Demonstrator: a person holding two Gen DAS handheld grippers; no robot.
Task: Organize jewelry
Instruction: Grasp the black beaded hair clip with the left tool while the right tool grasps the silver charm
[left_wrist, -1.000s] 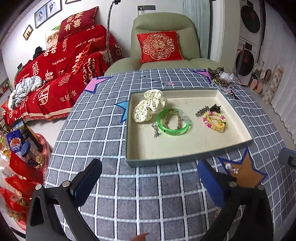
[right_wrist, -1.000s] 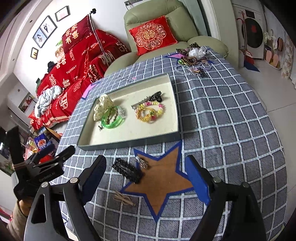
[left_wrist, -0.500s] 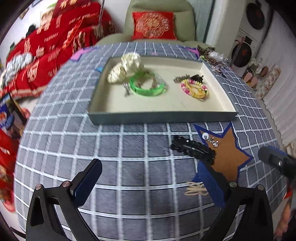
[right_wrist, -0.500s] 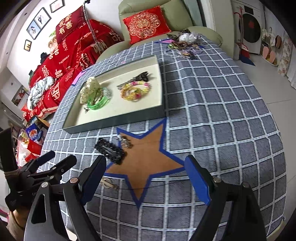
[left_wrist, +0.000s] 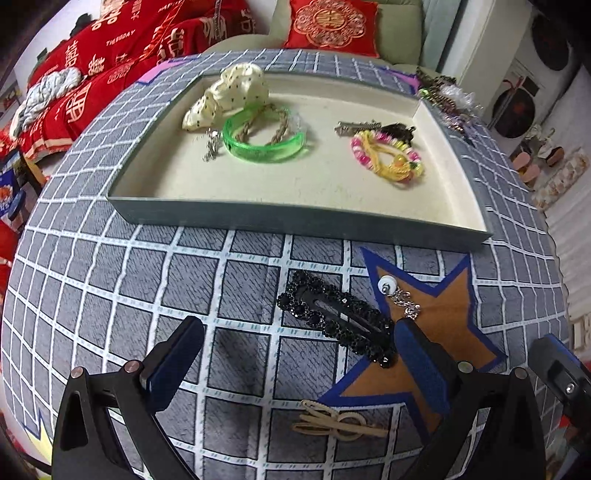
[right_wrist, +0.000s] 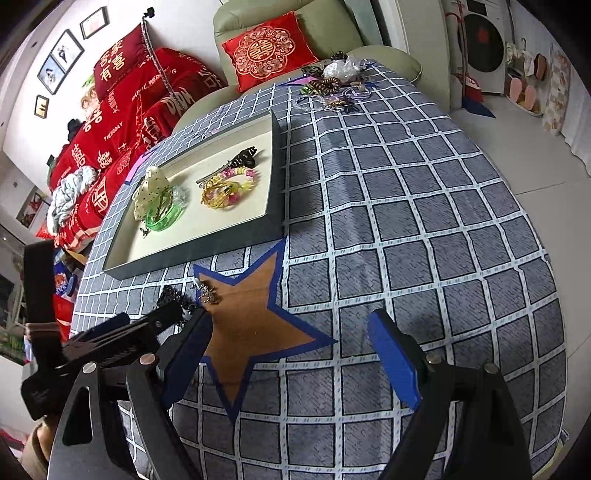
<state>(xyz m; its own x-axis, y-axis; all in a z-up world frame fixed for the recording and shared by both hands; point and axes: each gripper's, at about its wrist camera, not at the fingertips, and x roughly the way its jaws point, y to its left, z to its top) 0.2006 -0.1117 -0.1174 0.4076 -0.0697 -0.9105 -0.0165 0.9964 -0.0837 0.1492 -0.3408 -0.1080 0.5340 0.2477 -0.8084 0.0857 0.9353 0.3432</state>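
Note:
A black beaded hair clip (left_wrist: 332, 317) lies on the checked cloth just in front of my left gripper (left_wrist: 299, 365), which hangs open and empty close above it. A pearl-and-silver earring (left_wrist: 399, 299) rests on the brown star patch (right_wrist: 251, 314). A beige hair pin (left_wrist: 336, 424) lies under the left gripper. The grey tray (left_wrist: 295, 218) holds a cream scrunchie (left_wrist: 229, 96), a green bangle (left_wrist: 264, 136), a beaded bracelet (left_wrist: 388, 155) and a metal clip (left_wrist: 369, 127). My right gripper (right_wrist: 291, 358) is open over the star, empty, with the left gripper (right_wrist: 122, 339) beside it.
A heap of loose jewelry (right_wrist: 332, 85) sits at the table's far corner. A green armchair with a red cushion (right_wrist: 269, 51) stands behind the table, a red-covered sofa (right_wrist: 122, 122) to the left. The table edge drops off on the right.
My left gripper has sunk and swung right, from facing the tray to hanging over the black clip. My right gripper has come lower over the star patch. Both stay open.

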